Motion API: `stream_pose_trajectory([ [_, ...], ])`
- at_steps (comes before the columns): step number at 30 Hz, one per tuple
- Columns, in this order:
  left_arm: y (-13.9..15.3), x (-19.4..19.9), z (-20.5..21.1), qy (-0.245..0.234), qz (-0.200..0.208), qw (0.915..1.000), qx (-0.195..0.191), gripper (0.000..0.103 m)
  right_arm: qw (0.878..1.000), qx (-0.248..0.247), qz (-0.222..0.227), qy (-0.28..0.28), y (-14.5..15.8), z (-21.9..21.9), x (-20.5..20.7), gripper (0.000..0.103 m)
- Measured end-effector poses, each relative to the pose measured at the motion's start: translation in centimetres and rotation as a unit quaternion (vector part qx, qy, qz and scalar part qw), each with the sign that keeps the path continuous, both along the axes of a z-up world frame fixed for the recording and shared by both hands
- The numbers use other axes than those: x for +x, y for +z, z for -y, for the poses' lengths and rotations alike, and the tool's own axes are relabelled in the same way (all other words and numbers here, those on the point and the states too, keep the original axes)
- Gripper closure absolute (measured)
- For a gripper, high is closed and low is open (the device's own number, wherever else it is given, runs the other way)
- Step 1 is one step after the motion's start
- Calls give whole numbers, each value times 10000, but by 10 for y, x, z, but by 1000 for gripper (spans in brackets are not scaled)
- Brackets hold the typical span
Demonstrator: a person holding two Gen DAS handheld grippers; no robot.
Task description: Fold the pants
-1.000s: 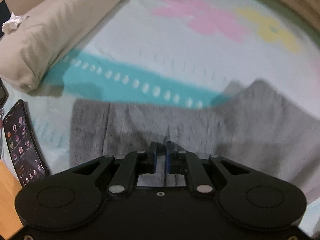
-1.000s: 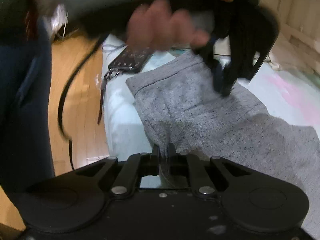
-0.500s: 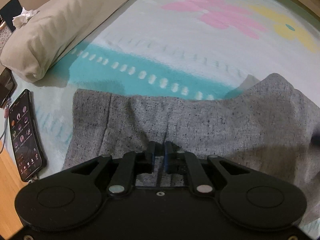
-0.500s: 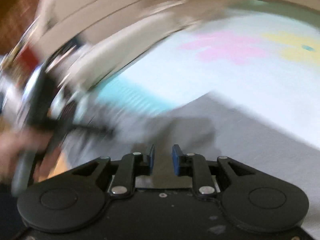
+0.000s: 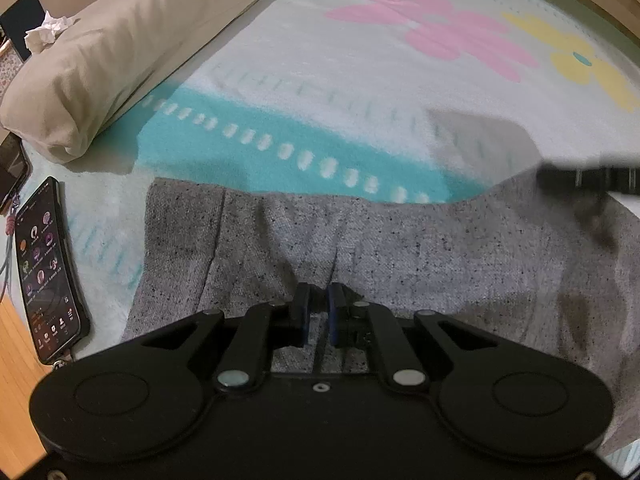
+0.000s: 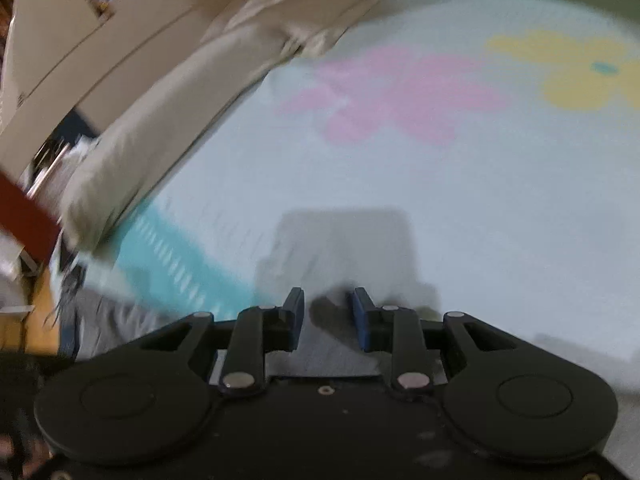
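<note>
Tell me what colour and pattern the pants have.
Heather grey with dark flecks; the pants show best in the left wrist view.

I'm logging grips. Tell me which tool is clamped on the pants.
The left tool: its jaws pinch the grey pants. The right tool is open, holding nothing.

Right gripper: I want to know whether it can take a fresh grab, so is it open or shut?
Open. In the right wrist view the right gripper shows a clear gap between its blue pads, with nothing between them; the grey pants lie below.

Speckled grey knit-cloth pants (image 5: 400,248), matt, coarse; pale terry-looking flowered blanket (image 5: 320,80), fuzzy; glossy black glass-fronted phone (image 5: 46,268); matt black plastic left gripper (image 5: 319,312).
</note>
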State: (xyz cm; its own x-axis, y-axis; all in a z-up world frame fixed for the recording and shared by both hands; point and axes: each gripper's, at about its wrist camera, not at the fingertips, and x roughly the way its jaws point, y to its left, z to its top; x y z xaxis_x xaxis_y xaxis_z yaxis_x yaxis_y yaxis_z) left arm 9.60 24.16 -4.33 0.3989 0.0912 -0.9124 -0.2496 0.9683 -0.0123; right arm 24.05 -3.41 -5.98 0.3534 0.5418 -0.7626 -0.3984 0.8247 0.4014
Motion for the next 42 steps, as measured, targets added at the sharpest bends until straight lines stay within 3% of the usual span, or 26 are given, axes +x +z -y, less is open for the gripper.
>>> stream_pose_trajectory([
  [5, 1, 0, -1, 68, -10, 10000, -31, 90, 9992, -148, 39, 358, -21, -3, -34, 73],
  [11, 0, -1, 2, -17, 17, 10000, 72, 90, 9998, 126, -162, 66, -21, -1, -11, 73],
  [14, 0, -1, 1, -10, 24, 10000, 64, 90, 9959, 523, -645, -366, -28, 6, 9, 73],
  [16, 0, -1, 0, -12, 32, 10000, 59, 90, 9901, 807, -947, -649, -36, 14, 17, 85],
  [17, 0, -2, 1, -9, 43, 10000, 56, 90, 9871, 918, -1077, -746, -38, 16, 20, 98],
  [19, 0, -4, 0, -14, 72, 10000, 50, 90, 9891, 1015, -837, -668, -25, 17, 17, 99],
  [21, 0, -5, -3, 59, 126, 9999, -29, 90, 9896, 1268, -249, -625, 5, 22, 10, 99],
  [24, 0, -5, -6, 99, 192, 9997, -66, 85, 9863, 1443, 43, -799, 22, 23, 13, 99],
  [28, -5, -8, -3, -39, 281, 9995, 140, 81, 9902, 792, -149, -1138, -10, 5, 28, 100],
  [30, -6, -10, 2, -162, 321, 9987, 353, 81, 9895, 453, -451, -1295, -38, -7, 35, 100],
  [32, -6, -10, 7, -211, 323, 9980, 499, 81, 9897, 453, -362, -1307, -45, -10, 35, 97],
  [35, 1, -9, 5, -114, 383, 9979, 506, 81, 9900, 704, -62, -1219, -23, 4, 27, 84],
  [38, 15, -13, 10, -45, 766, 9942, 759, 84, 9868, 723, 676, -1281, 15, 36, 6, 77],
  [40, 25, -18, 23, -284, 1160, 9877, 1011, 84, 9847, 809, 788, -1330, 34, 65, -13, 76],
  [42, 32, -24, 39, -679, 1411, 9828, 980, 84, 9842, 832, 746, -1374, 43, 93, -38, 76],
])
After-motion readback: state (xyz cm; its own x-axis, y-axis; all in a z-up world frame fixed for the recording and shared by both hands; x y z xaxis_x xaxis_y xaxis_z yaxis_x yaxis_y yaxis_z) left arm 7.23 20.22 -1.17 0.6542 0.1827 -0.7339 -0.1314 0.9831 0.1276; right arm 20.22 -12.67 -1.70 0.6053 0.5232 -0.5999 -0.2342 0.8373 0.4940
